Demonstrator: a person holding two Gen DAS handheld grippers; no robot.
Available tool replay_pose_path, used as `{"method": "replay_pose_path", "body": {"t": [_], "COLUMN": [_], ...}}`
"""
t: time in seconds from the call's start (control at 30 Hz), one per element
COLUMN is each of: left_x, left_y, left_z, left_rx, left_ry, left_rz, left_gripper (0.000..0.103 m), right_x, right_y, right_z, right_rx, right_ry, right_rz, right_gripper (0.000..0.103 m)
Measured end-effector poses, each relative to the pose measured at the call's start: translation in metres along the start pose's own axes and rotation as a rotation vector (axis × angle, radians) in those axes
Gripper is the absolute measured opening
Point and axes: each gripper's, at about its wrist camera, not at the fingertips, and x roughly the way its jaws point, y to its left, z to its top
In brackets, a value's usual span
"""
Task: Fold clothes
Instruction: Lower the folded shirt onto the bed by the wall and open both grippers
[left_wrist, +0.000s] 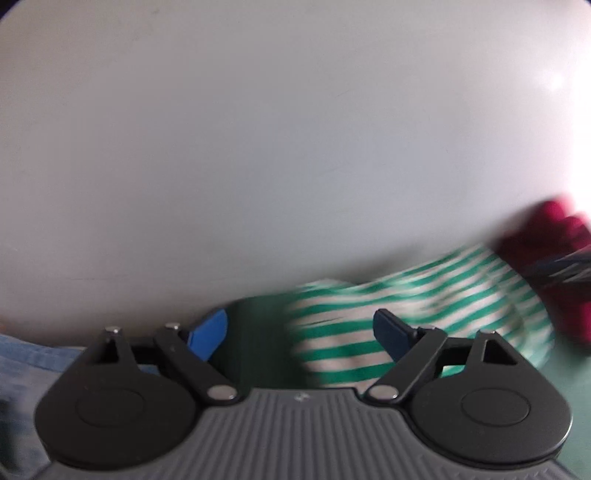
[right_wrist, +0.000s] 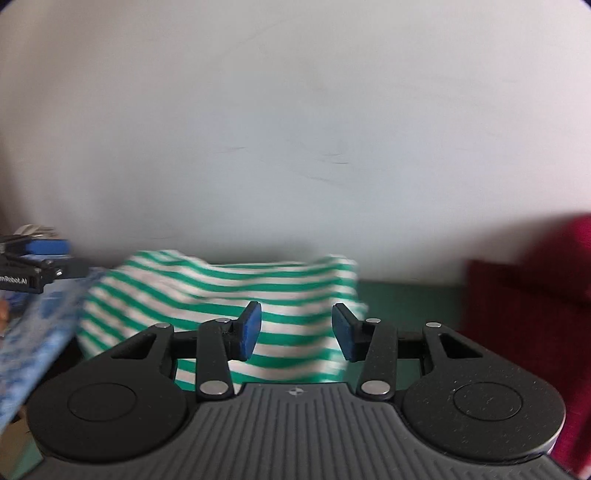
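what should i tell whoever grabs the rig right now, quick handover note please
Left hand-held gripper: open, empty, low over the green surface.
Right hand-held gripper: open, empty, pointed at the striped garment.
Green-and-white striped garment: bunched in a heap on the green surface by the wall, blurred, no neat fold visible.
Red cloth: to its right. Blue patterned cloth: to its left.
Done: nothing clearly folded.
Left: grasp the striped garment, spread it, fold it.

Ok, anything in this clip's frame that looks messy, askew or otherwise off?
Mainly the green-striped garment: it sits bunched and rumpled on the green surface, not laid flat. Both views are motion-blurred. A red cloth lies heaped at the right. Nothing looks spilled or damaged.
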Motion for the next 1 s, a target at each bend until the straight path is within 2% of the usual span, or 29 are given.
{"method": "replay_pose_path", "body": {"t": [0.03,0.07,0.13,0.17,0.2,0.23,0.27,0.3,0.33,0.43,0.53,0.57,0.6,0.67,0.77,0.8,0.83,0.9,0.97,1.0], "left_x": [0.001,0.013,0.039,0.057,0.081,0.104,0.123,0.132,0.139,0.128,0.118,0.115,0.112,0.091,0.053,0.051,0.06,0.078,0.096,0.098], "left_y": [-0.01,-0.022,-0.044,-0.045,-0.044,-0.043,-0.041,-0.035,-0.031,-0.032,-0.033,-0.034,-0.034,-0.037,-0.043,-0.046,-0.048,-0.053,-0.052,-0.051], "left_z": [0.001,0.002,0.004,0.003,0.0,-0.003,-0.007,-0.008,-0.009,-0.007,-0.005,-0.004,-0.004,-0.006,-0.017,-0.021,-0.026,-0.037,-0.045,-0.044], "left_rx": [0.009,0.032,0.073,0.074,0.069,0.067,0.068,0.032,0.003,0.019,0.035,0.04,0.045,0.083,0.154,0.159,0.159,0.16,0.139,0.126], "left_ry": [-0.011,-0.006,0.011,0.055,0.117,0.177,0.213,0.203,0.194,0.169,0.144,0.136,0.128,0.084,0.02,0.032,0.07,0.148,0.192,0.188], "left_rz": [-0.031,-0.015,0.02,0.045,0.069,0.095,0.127,0.144,0.157,0.144,0.132,0.128,0.124,0.131,0.129,0.116,0.118,0.121,0.134,0.154], "left_gripper": [0.087,0.088,0.087,0.083,0.075,0.076,0.081,0.099,0.103,0.103,0.102,0.099,0.091,0.089,0.089,0.088,0.082,0.076,0.084,0.093], "right_x": [0.009,0.022,0.046,0.058,0.071,0.085,0.093,0.101,0.105,0.107,0.1,0.09,0.074,0.042,0.025,0.025,0.028,0.041,0.054,0.06], "right_y": [0.007,0.016,0.026,0.029,0.03,0.025,0.019,0.012,0.006,0.002,0.003,0.002,0.001,-0.002,-0.001,0.001,0.003,0.002,-0.007,-0.01], "right_z": [0.002,0.003,0.005,0.005,0.006,0.007,0.005,0.004,0.001,-0.007,-0.006,-0.003,-0.001,-0.004,-0.017,-0.023,-0.029,-0.037,-0.041,-0.041], "right_rx": [-0.02,-0.068,-0.138,-0.164,-0.183,-0.174,-0.155,-0.136,-0.125,-0.117,-0.057,-0.049,-0.038,-0.018,-0.023,-0.018,-0.009,0.024,0.065,0.087], "right_ry": [0.01,0.022,0.04,0.046,0.057,0.079,0.092,0.103,0.097,0.04,0.032,0.021,-0.017,-0.077,-0.019,0.024,0.062,0.084,0.086,0.083], "right_rz": [0.019,0.003,-0.05,-0.083,-0.117,-0.151,-0.175,-0.191,-0.184,-0.187,-0.183,-0.17,-0.153,-0.105,-0.038,-0.04,-0.044,-0.072,-0.078,-0.08], "right_gripper": [0.043,0.039,0.036,0.035,0.031,0.03,0.03,0.031,0.032,0.034,0.035,0.034,0.034,0.036,0.036,0.036,0.036,0.035,0.036,0.036]}}
